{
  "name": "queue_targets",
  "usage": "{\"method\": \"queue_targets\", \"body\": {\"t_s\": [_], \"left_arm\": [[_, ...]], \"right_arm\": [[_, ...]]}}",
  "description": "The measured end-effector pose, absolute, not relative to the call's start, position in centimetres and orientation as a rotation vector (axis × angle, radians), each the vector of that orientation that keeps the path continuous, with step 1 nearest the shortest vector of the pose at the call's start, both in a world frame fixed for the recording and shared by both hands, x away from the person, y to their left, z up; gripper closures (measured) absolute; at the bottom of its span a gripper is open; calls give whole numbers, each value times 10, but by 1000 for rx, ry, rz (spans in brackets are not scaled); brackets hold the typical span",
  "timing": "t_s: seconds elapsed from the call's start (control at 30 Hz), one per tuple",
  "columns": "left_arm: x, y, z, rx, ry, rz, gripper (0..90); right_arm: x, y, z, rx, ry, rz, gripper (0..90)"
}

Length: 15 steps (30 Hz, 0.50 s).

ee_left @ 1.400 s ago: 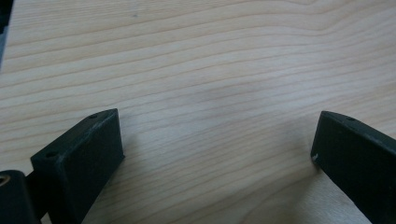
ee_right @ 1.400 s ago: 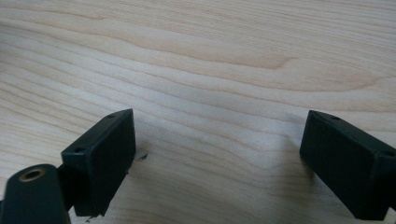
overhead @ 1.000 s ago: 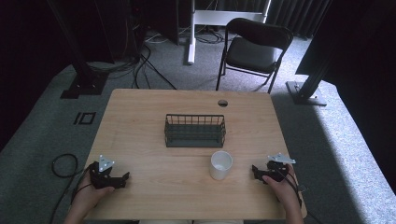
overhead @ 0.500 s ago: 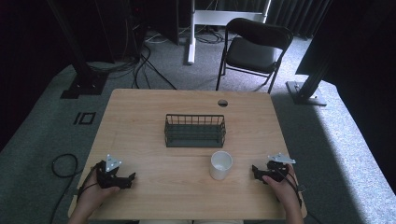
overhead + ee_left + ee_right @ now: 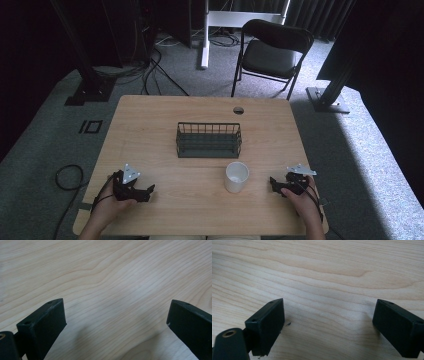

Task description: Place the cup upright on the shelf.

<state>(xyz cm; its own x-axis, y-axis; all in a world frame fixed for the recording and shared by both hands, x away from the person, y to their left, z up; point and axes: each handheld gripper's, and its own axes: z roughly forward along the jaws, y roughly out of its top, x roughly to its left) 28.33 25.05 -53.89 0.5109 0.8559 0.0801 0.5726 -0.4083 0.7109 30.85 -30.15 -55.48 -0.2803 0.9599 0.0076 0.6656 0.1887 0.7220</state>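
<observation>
From the high view we see the whole layout: a pale wooden surface [image 5: 165,125] with a dark wire basket [image 5: 208,140] standing near its middle and a white cup [image 5: 236,176] upright just in front of the basket's right end, apart from it. Our left tool [image 5: 145,191] sits at the near left of the surface, held in the left hand [image 5: 112,206], its tips pointing right toward the cup but well apart from it. Our right tool [image 5: 274,182] sits at the near right, held in the right hand [image 5: 302,200], its tips pointing left at the cup from near by, not touching it. Beyond the far edge of the surface stands a black folding chair [image 5: 272,52] on the grey carpet. The two gripper views give us what the high view is too small to settle: in the left gripper view the left tool [image 5: 116,320] has its jaws spread wide with bare wood grain between them, and in the right gripper view the right tool [image 5: 329,315] is likewise released, its jaws wide apart over bare wood. Neither holds anything. Those close views give us no sight of the cup or the basket, so their places come from the high view alone.
</observation>
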Motion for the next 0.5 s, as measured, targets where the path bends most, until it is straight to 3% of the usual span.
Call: {"method": "queue_targets", "body": {"t_s": [0.5], "left_arm": [[286, 225, -534, 2132, 1064, 528, 42]], "right_arm": [[309, -301, -555, 1519, 2019, 868, 102]]}}
